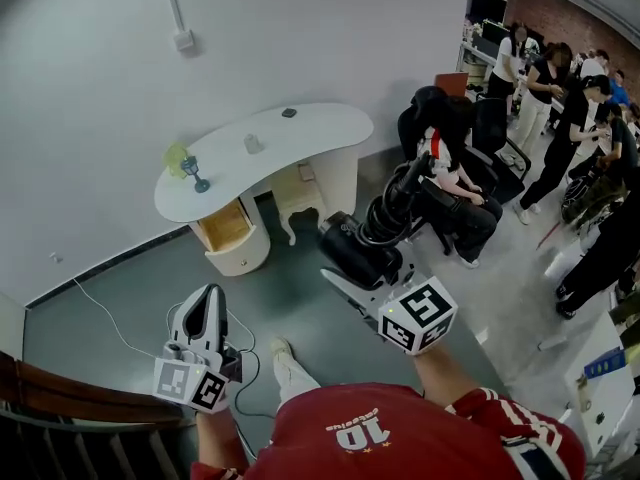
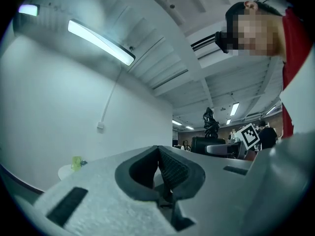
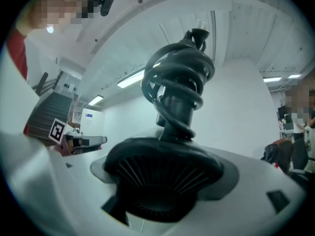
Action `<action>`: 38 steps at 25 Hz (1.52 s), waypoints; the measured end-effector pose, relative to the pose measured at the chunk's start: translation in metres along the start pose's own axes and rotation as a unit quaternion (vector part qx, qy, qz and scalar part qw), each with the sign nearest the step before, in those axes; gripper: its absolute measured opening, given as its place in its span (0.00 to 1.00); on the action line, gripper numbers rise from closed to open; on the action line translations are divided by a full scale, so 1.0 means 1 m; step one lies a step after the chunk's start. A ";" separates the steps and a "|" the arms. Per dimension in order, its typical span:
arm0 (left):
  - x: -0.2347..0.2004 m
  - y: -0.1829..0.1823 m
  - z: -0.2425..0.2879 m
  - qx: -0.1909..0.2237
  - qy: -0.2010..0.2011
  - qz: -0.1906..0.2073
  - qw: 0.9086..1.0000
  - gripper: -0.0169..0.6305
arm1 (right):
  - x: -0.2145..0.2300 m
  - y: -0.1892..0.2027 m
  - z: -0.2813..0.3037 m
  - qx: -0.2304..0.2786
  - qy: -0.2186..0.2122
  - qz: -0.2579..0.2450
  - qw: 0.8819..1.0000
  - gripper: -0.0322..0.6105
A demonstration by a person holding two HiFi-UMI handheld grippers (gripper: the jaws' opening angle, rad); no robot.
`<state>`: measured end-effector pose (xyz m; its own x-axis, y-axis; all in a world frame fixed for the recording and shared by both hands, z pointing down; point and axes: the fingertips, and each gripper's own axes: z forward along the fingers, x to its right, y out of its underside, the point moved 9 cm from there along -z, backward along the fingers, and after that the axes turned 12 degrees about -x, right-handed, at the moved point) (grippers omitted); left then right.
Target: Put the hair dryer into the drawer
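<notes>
At seven o'clock the left gripper (image 1: pixel 205 308) holds its jaws together on nothing. Near centre, the right gripper (image 1: pixel 348 271) clamps its jaws on the hair dryer (image 1: pixel 362 243); its coiled cord (image 1: pixel 390 206) could slip loose and snag. At eleven o'clock, well apart, the drawer (image 1: pixel 225 226) under the worktop (image 1: pixel 300 133) looks a tight fit.

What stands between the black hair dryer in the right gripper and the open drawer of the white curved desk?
Nothing visible. Only bare grey floor lies between the black hair dryer, held in the right gripper, and the open wood-lined drawer. The small cream stool stands beside the drawer, off the path.
</notes>
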<state>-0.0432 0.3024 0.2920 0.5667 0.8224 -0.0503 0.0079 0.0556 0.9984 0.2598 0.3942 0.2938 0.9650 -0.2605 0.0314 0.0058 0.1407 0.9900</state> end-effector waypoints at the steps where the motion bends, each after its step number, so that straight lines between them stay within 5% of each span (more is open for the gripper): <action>1: -0.001 0.001 -0.003 -0.003 -0.004 0.000 1.000 0.02 | -0.002 0.001 0.002 -0.004 -0.005 -0.003 1.000 0.69; 15: -0.046 0.018 -0.009 -0.029 -0.041 -0.023 0.998 0.02 | -0.017 0.018 0.070 -0.055 -0.084 0.000 0.995 0.69; 38: -0.296 0.023 0.085 -0.063 -0.049 -0.078 0.994 0.02 | -0.013 0.015 0.364 -0.183 -0.131 0.018 0.974 0.69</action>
<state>-0.1407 0.0115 0.3321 0.6435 0.7398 -0.1962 0.0023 0.2545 0.9671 0.1521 0.0523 0.3582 0.8660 -0.4778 0.1475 0.1122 0.4732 0.8738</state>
